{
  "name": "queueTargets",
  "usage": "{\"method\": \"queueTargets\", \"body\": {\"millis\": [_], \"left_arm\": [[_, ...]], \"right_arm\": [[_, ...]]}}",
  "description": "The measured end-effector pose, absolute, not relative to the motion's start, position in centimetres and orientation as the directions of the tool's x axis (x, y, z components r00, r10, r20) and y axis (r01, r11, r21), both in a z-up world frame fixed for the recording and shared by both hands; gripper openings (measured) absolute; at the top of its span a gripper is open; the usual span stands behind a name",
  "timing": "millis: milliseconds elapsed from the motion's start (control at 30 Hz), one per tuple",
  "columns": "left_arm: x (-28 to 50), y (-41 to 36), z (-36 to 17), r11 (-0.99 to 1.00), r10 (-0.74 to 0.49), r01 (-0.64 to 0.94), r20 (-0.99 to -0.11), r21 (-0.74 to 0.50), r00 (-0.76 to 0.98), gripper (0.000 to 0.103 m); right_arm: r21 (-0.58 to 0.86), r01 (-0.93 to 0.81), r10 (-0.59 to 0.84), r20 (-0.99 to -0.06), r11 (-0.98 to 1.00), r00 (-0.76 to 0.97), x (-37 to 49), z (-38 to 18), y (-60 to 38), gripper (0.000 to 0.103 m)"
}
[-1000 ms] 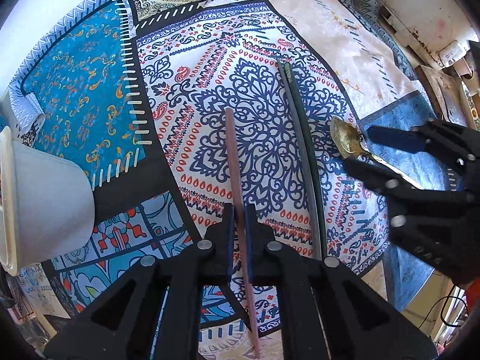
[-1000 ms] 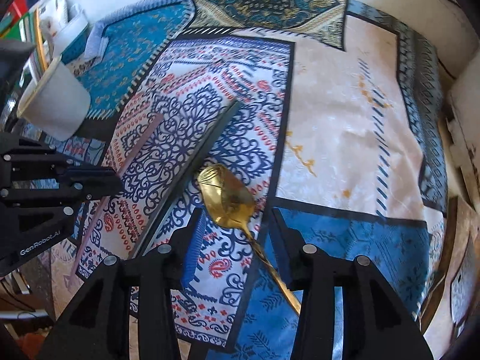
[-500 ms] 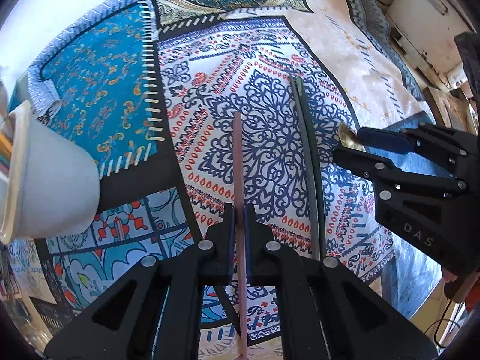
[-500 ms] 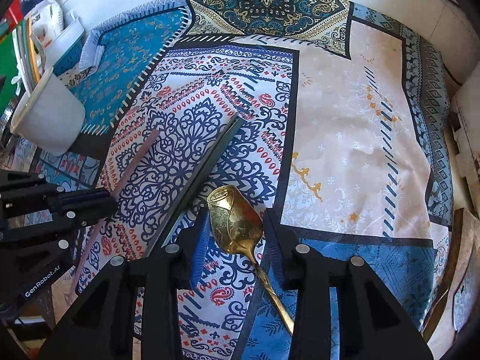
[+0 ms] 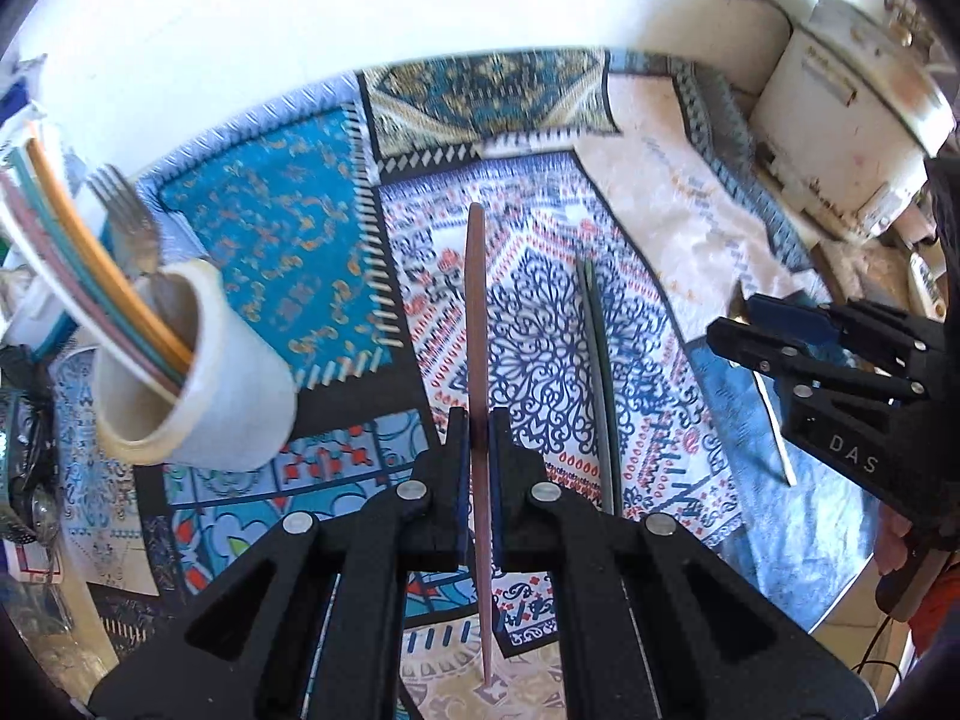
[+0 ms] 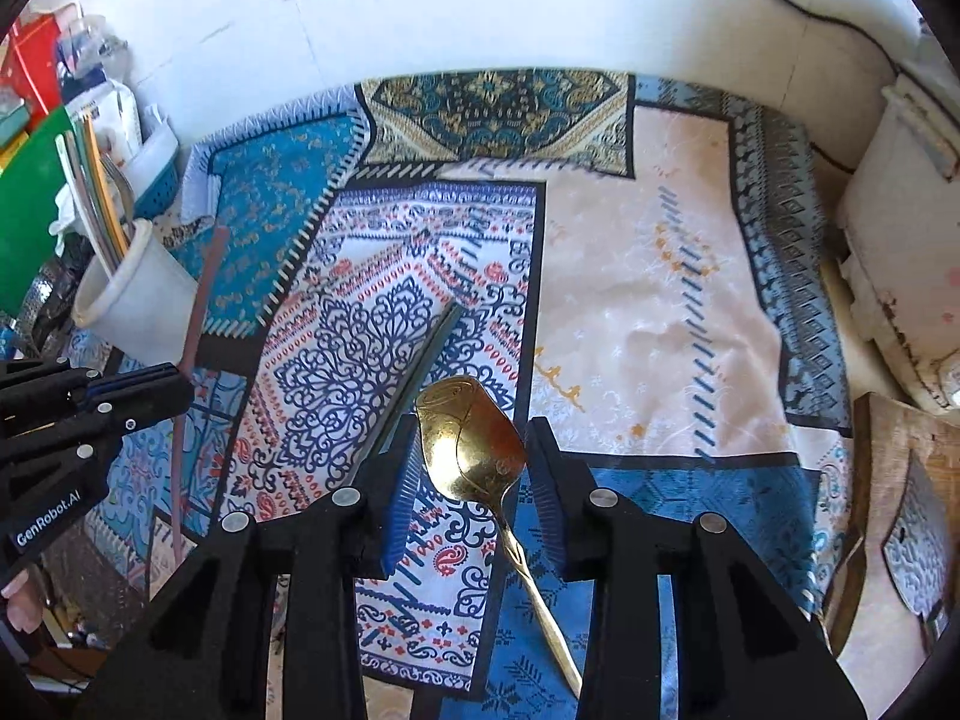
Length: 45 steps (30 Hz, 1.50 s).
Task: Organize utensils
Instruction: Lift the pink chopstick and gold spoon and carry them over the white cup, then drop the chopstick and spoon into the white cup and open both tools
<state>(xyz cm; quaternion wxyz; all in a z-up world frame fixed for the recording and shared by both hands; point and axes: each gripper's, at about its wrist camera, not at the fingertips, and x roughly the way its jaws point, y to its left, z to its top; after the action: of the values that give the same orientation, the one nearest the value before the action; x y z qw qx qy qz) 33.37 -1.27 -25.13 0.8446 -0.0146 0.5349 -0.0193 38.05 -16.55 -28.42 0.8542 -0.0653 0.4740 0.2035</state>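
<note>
My left gripper is shut on a long pink chopstick-like stick and holds it lifted, pointing forward. A white cup with coloured sticks and a fork stands at the left. A dark green stick lies on the patterned cloth. My right gripper has its pads on both sides of a gold spoon's bowl, which looks lifted off the cloth. The left gripper also shows in the right wrist view, with the cup behind it.
The patterned tablecloth covers the table up to a white wall. A white appliance stands at the right. Green and red items and a blue basket crowd the far left behind the cup.
My left gripper has risen and tilted up with the pink stick, bringing the cup into fuller view. My right gripper has closed in around the spoon's bowl and raised it.
</note>
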Motion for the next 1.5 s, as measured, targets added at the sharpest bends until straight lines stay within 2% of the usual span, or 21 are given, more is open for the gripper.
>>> {"method": "queueTargets", "body": {"millis": [700, 1033, 1500], "left_arm": [[29.2, 1.8, -16.8, 0.996, -0.054, -0.021, -0.796, -0.084, 0.603, 0.004], [27.7, 4.8, -12.8, 0.993, 0.006, -0.085, -0.708, -0.076, 0.706, 0.004], [28.6, 13.0, -8.8, 0.951, 0.158, -0.283, -0.594, -0.123, 0.789, 0.004]], "right_arm": [[0.084, -0.379, 0.324, -0.705, 0.921, 0.631, 34.3, -20.2, -16.6, 0.030], [0.078, -0.438, 0.382, -0.639, 0.896, 0.667, 33.7, -15.9, -13.4, 0.030], [0.089, -0.595, 0.528, -0.576, 0.799, 0.623, 33.6, -12.1, -4.9, 0.030]]}}
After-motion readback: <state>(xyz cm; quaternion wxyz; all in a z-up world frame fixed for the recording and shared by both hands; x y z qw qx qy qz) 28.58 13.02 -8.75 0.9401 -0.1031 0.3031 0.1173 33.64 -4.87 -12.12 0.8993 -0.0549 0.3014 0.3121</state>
